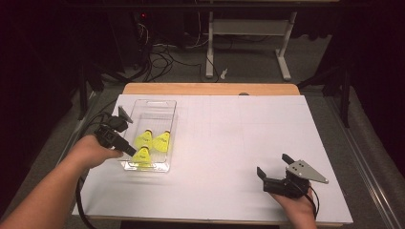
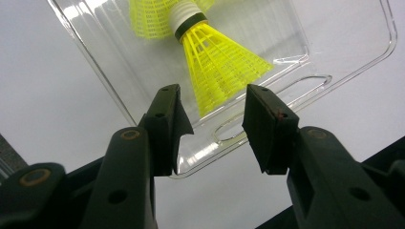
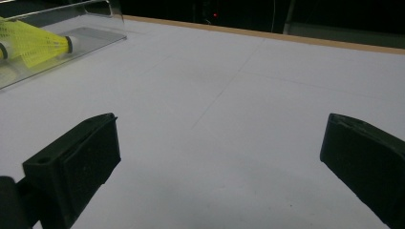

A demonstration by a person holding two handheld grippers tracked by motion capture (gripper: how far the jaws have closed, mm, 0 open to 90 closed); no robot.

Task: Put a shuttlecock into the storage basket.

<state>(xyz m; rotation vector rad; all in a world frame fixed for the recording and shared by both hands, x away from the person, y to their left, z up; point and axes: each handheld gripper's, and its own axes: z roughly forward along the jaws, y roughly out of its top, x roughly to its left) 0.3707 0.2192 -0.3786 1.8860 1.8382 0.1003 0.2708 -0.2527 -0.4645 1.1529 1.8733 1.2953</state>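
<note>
1. Shuttlecocks (image 1: pixel 154 142), yellow, lie in the clear tray (image 1: pixel 157 106) at the table's left; my left gripper (image 2: pixel 212 121) hangs over the nearest one, jaws partly apart, gripping nothing.
2. Right gripper (image 1: pixel 273 164) rests near right; jaws wide, empty.

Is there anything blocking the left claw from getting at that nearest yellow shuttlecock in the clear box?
Nothing visible blocks it. The left gripper hangs over the near end of the clear tray, jaws apart with nothing between the pads, and the nearest shuttlecock lies just beyond them. The tray has no lid. Its low rim sits below the jaws.
</note>
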